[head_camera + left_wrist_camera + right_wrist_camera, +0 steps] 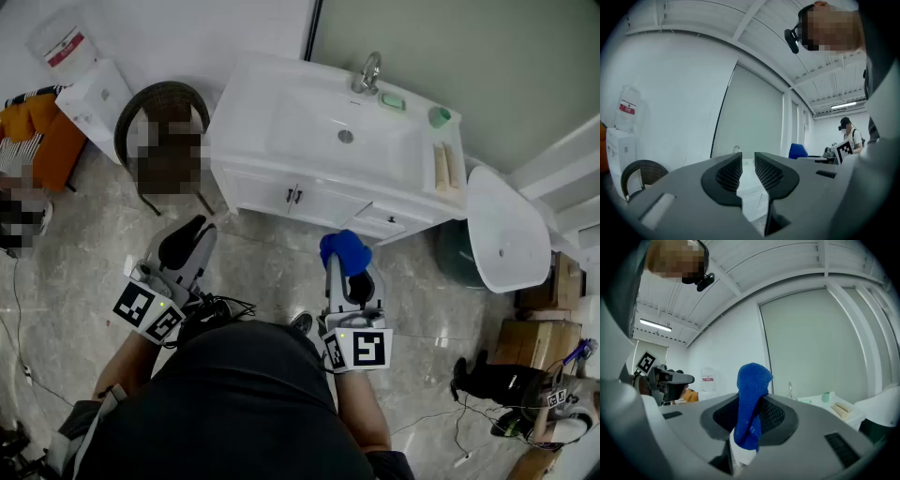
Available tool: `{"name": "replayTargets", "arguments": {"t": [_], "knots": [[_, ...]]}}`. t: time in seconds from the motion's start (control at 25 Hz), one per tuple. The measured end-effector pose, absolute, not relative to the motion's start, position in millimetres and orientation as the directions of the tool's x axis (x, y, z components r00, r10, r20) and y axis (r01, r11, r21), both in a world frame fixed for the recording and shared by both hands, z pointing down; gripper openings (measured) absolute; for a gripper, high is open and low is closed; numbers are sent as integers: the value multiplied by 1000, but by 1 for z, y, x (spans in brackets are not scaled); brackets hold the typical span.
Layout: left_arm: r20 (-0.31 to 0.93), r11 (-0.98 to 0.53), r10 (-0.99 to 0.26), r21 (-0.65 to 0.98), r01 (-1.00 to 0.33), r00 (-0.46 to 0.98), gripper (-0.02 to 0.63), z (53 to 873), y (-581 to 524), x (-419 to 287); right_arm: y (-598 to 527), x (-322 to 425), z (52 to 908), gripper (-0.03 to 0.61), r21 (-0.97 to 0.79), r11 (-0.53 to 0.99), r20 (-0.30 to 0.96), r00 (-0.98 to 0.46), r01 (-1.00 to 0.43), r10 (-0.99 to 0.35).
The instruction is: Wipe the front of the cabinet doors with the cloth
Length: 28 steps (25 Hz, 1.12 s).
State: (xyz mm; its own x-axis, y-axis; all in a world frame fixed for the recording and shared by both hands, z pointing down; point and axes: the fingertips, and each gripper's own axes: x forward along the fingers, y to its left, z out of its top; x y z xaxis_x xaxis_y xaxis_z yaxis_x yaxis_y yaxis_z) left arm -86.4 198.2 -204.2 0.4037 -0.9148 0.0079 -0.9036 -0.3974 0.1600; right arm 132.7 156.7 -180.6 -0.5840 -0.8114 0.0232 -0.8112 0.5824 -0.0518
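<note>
Under the worktop's front edge the doors point(292, 195) are waiting unwiped; I'm pinching the cloth point(344, 251) in my right gripper point(352, 278), my left gripper point(190, 240) is hanging ajar and empty, and I should be reaching forward next.

Wicker chair point(171, 90) beside water dispenser point(94, 99)

The low end of the cloth point(752, 399) is hidden between the jaws. Most of the cabinet point(752, 197) is covered by the other jaws, lower middle.
</note>
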Motion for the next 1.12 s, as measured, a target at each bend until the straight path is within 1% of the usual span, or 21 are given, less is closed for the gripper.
{"name": "replayTargets", "arguments": {"t": [0.36,0.6,0.92,1.12], "knots": [[15,-402,-912,176,-899,411,84,-203,199,-86,156,130,-178,92,-58,586,41,-588,-808,-808],[18,-405,-909,188,-895,415,84,-198,200,-110,155,108,-173,93,-86,590,49,-595,-803,-803],[107,-401,-893,256,-880,438,84,-152,215,-185,145,34,-114,94,-93,547,169,-554,-832,-815],[162,-375,-891,266,-888,424,84,-122,206,-196,137,-6,-80,92,-108,578,239,-586,-809,-774]]}}
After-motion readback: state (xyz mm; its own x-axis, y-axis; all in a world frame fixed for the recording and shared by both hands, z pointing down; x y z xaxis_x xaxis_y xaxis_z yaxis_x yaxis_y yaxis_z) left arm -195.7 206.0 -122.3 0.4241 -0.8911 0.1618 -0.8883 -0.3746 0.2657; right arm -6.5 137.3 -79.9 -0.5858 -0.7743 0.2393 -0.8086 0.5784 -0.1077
